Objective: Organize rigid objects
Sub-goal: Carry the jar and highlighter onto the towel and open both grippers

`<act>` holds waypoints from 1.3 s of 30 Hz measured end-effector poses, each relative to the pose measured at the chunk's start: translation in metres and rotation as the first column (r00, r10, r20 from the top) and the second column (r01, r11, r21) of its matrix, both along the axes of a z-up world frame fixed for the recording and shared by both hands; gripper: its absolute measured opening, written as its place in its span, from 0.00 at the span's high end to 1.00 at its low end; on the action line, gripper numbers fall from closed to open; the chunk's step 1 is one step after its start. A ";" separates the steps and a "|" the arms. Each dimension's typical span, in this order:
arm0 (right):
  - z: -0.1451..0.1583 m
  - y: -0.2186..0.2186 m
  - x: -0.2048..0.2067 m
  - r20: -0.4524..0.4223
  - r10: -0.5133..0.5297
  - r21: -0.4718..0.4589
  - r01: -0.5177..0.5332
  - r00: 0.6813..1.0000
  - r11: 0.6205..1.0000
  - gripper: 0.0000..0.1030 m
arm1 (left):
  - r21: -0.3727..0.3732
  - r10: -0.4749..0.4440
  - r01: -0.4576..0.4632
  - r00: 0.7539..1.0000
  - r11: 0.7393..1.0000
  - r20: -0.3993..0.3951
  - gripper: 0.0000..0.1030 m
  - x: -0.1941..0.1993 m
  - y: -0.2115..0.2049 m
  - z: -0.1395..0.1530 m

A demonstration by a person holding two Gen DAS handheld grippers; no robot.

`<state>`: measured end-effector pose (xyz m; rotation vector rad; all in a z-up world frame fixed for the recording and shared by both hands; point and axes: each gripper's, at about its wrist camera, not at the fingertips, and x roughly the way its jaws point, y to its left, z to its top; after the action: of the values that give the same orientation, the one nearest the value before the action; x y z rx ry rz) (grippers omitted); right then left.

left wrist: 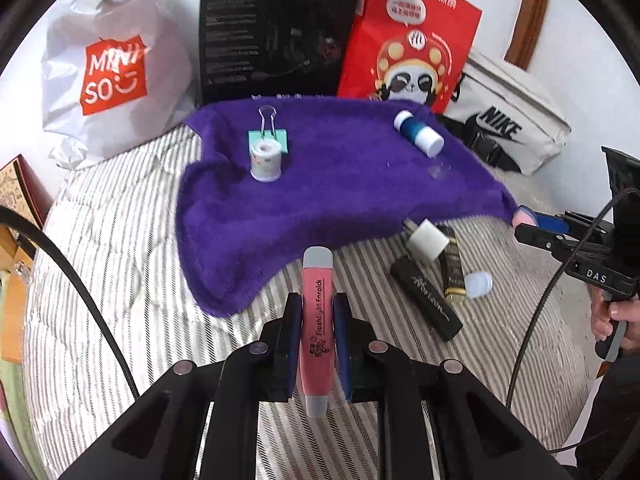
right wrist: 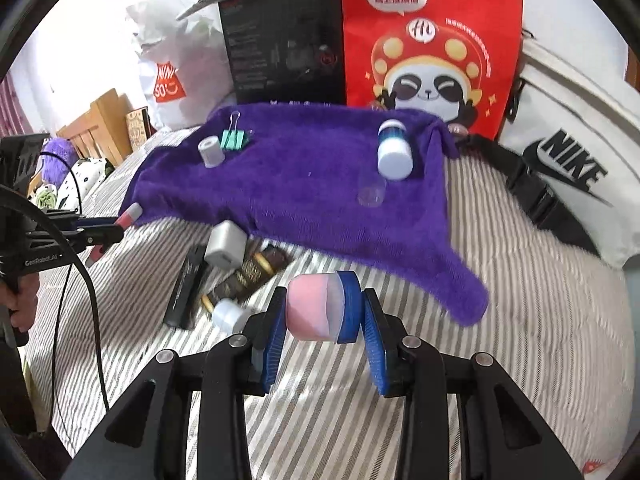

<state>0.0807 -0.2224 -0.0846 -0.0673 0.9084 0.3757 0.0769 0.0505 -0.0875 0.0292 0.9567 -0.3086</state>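
1. While the striped quilted bedcover (left wrist: 120,240) fills the lower frame with soft grey and white ridges, a fuzzy purple towel (left wrist: 320,184) lies rumpled across the centre.
2. Along the top edge stand a crinkled white plastic bag (left wrist: 108,72), a matte black carton (left wrist: 276,32), a glossy red paper bag (left wrist: 408,36) and, at upper right, a pale canvas pouch (left wrist: 508,116).
3. On the towel sit a small upright cylinder (left wrist: 265,160) beside a teal binder clip (left wrist: 268,136), and a blue tube with white caps (left wrist: 418,133) lying tilted.
4. Below the towel's right edge lie a black bar (left wrist: 426,300), a white block (left wrist: 426,240) and a dark bottle (left wrist: 454,268).
5. The left gripper (left wrist: 318,308) at lower centre is clamped on a slim pink pen-shaped flashlight (left wrist: 318,320).
6. The right gripper (right wrist: 324,312) pinches a rounded pink piece with a blue ribbed cap (right wrist: 324,308).
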 end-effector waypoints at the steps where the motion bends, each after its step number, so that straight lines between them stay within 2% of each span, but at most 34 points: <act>1: 0.002 0.000 0.003 0.004 0.000 -0.005 0.000 1.000 1.000 0.65 | -0.004 0.001 -0.001 1.000 1.000 0.002 0.85 0.002 0.000 0.002; 8: 0.017 -0.005 0.033 0.021 -0.033 -0.016 0.034 0.999 0.999 0.65 | -0.018 0.016 -0.015 0.999 1.000 0.036 0.85 0.030 0.004 0.018; 14: 0.012 -0.010 0.066 -0.009 -0.082 -0.014 0.082 0.997 0.997 0.65 | -0.012 0.007 -0.006 0.999 1.000 0.039 0.85 0.064 -0.006 0.021; 22: -0.011 -0.006 0.104 -0.079 -0.110 -0.045 0.107 0.991 0.993 0.65 | -0.016 0.007 -0.007 1.000 1.000 0.008 0.85 0.094 -0.011 0.008; 30: -0.025 0.008 0.121 -0.121 -0.072 -0.164 0.052 0.990 0.985 0.65 | -0.028 0.006 -0.007 1.000 1.000 -0.019 0.85 0.105 -0.013 -0.008; 35: -0.033 0.013 0.130 -0.147 -0.056 -0.172 0.031 0.987 0.985 0.65 | -0.023 -0.002 0.002 1.000 1.000 -0.022 0.85 0.110 -0.017 -0.009; 39: -0.035 0.010 0.134 -0.135 -0.064 -0.154 0.043 0.989 0.987 0.65 | -0.013 -0.002 0.001 1.000 1.000 -0.024 0.85 0.114 -0.018 -0.011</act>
<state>0.2145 -0.2122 -0.1199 -0.1564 1.0746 0.2635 0.1908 0.0320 -0.0984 0.0147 0.9789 -0.3168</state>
